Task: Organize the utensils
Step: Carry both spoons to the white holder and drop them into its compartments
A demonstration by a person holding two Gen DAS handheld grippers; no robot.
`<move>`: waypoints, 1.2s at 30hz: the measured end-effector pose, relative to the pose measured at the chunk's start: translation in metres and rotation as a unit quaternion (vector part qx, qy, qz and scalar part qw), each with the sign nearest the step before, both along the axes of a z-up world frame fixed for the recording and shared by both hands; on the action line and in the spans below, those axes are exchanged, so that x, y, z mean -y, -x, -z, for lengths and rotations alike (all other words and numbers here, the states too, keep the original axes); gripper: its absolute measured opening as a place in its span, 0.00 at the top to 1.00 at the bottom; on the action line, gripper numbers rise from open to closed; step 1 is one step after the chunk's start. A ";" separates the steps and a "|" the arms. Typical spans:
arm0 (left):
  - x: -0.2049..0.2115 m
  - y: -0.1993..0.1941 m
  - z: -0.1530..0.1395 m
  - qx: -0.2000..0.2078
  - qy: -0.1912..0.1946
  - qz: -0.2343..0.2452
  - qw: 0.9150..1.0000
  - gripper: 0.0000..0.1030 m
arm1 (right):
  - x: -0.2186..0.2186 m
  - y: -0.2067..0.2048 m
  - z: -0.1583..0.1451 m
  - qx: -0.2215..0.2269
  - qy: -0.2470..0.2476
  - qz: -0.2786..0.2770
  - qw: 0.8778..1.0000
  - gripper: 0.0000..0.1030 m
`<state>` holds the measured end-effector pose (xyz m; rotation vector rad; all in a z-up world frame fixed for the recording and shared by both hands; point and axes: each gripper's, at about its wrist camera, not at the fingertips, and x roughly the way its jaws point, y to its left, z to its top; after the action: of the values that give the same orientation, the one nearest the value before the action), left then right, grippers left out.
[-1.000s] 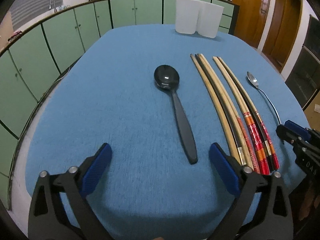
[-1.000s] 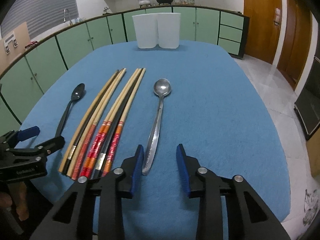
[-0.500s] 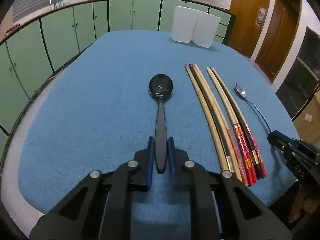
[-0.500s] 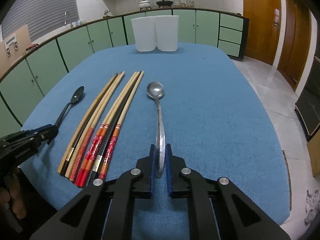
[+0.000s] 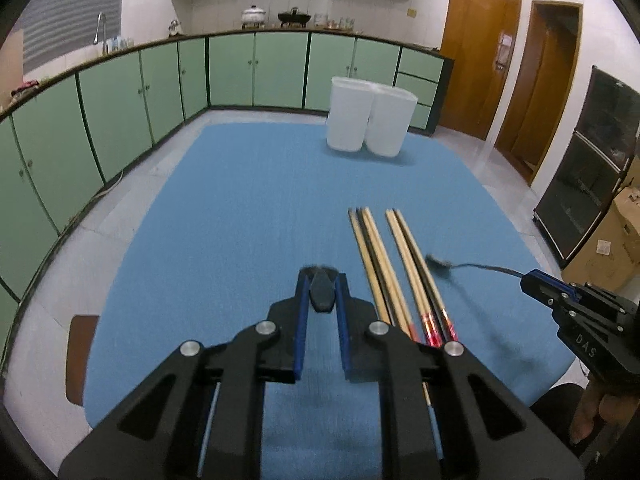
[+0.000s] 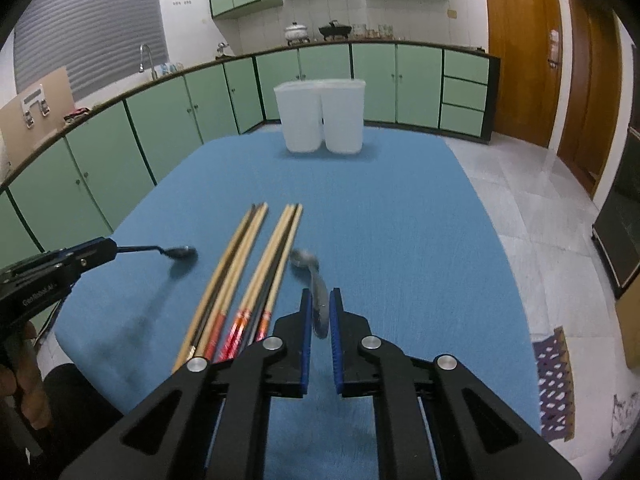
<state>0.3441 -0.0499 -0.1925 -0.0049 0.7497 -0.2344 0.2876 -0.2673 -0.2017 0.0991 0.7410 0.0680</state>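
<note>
Blue table [image 6: 400,220] with two white bins [image 6: 320,120] at the far end. Left gripper [image 5: 322,300] pinches the black spoon [image 5: 323,294], right gripper [image 6: 320,312] the metal spoon [image 6: 316,280], both in the air; thin handles could swivel or slip out mid-carry.

Two tall white plastic containers [image 6: 320,118] stand touching at the far end of the blue-clothed worktop [image 6: 400,220]; bare cloth lies open between them and the row of long wooden chopsticks [image 6: 256,264], and along either side of that row; nothing stands above the chopsticks.
</note>
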 end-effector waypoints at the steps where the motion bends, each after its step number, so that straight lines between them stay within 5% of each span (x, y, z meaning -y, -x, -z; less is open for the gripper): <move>1: 0.000 -0.001 -0.003 0.002 -0.001 0.001 1.000 0.88 | -0.001 -0.002 -0.003 0.000 0.002 -0.001 1.000 0.92; 21: 0.019 -0.050 -0.077 0.053 0.004 0.048 0.997 0.88 | 0.000 -0.035 -0.070 0.014 0.038 -0.032 0.999 0.98; 29: 0.033 -0.110 -0.127 0.083 0.019 0.060 0.995 0.88 | 0.021 -0.105 -0.149 0.053 0.034 -0.032 0.997 0.98; 36: 0.051 -0.191 -0.151 0.082 0.033 0.058 0.994 0.88 | 0.038 -0.198 -0.181 0.055 0.028 -0.016 0.998 0.98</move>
<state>0.5355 -0.1007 -0.0418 -0.0045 0.5794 -0.3650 0.4853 -0.3049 -0.0202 0.0291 0.6344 0.0825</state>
